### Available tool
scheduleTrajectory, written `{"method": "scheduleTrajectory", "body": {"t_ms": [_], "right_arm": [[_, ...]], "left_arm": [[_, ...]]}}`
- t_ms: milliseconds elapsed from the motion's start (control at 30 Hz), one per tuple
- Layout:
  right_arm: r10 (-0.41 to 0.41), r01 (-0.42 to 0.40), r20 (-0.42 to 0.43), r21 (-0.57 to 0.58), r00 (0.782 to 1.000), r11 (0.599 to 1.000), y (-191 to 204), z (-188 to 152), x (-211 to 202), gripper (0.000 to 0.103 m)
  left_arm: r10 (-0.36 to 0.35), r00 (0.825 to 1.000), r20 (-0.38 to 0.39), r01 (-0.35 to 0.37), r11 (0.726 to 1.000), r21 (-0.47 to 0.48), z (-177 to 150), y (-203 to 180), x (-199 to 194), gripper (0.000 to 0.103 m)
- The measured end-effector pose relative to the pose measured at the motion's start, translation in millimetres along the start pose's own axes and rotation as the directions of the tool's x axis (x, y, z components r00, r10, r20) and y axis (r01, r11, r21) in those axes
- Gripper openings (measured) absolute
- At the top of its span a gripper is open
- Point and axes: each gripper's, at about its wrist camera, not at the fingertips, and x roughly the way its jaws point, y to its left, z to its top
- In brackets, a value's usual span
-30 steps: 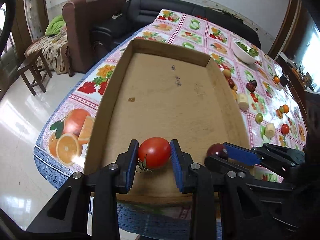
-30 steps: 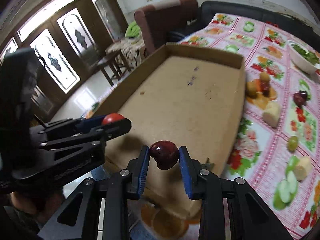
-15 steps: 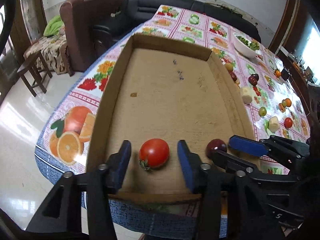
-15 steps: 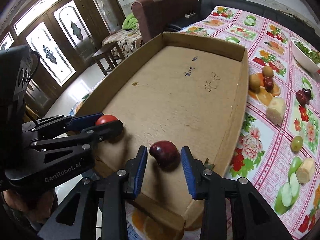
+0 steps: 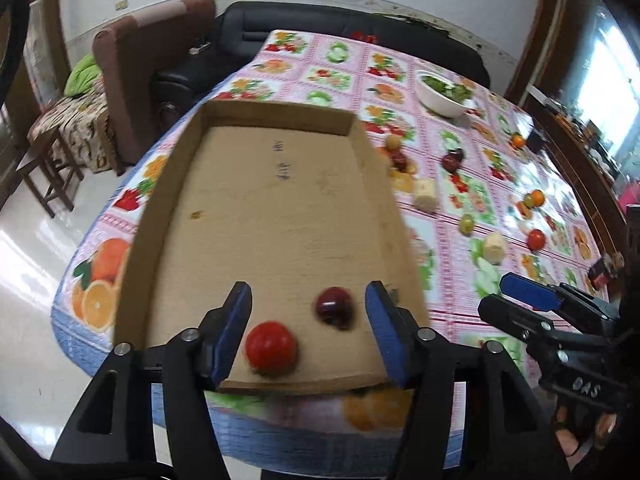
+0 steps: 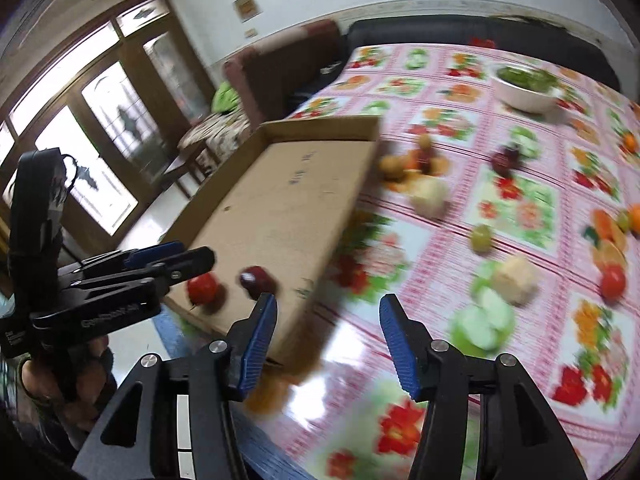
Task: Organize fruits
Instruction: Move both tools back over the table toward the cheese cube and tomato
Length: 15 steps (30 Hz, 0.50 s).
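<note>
- The left hand-held gripper (image 5: 308,336) is at the near end of the cardboard tray (image 5: 168,184); its jaws are opening and its blue pads (image 5: 234,328) press on nothing.
- A red tomato (image 5: 271,347) lies on the tray floor between those pads, near the left one but clear of it, and a dark red apple (image 5: 334,306) lies just beyond, nearer the right pad.
- The right hand-held gripper (image 6: 326,344) is over the table (image 6: 440,360) beside the tray's near right corner; its jaws are opening, with nothing between them.
- Further out, loose fruit is scattered on the fruit-print tablecloth (image 5: 452,216): a green fruit (image 5: 466,224), a pale peeled piece (image 5: 425,195), another tomato (image 5: 535,239).
- A white bowl of greens (image 5: 442,94) is at the far end.
</note>
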Motion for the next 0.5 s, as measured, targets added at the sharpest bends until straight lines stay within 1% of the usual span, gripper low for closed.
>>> {"method": "scheduleTrajectory", "body": {"t_ms": [67, 133, 233, 500], "right_arm": [[-0.025, 0.025, 0.004, 0.048, 1.0, 0.999, -19.3, -6.2, -8.9, 0.055], [-0.043, 0.042, 0.012, 0.087, 0.999, 0.995, -35.3, -12.8, -17.5, 0.055], [-0.075, 0.071, 0.02, 0.154, 0.997, 0.985, -61.6, -22.8, -30.0, 0.055], [-0.145, 0.132, 0.033, 0.255, 0.989, 0.958, -110.7, -49.6, -55.4, 0.055]], "left_arm": [[-0.02, 1.0, -0.007, 0.02, 1.0, 0.019, 0.5, -13.8, 1.6, 0.058], [-0.057, 0.998, -0.024, 0.058, 0.998, 0.031, 0.7, -28.0, 4.0, 0.058], [-0.099, 0.995, -0.028, 0.1, 0.994, 0.049, 1.2, -45.7, 3.3, 0.058], [-0.156, 0.986, -0.051, 0.161, 0.981, 0.107, 1.7, -92.0, 11.1, 0.058]]}}
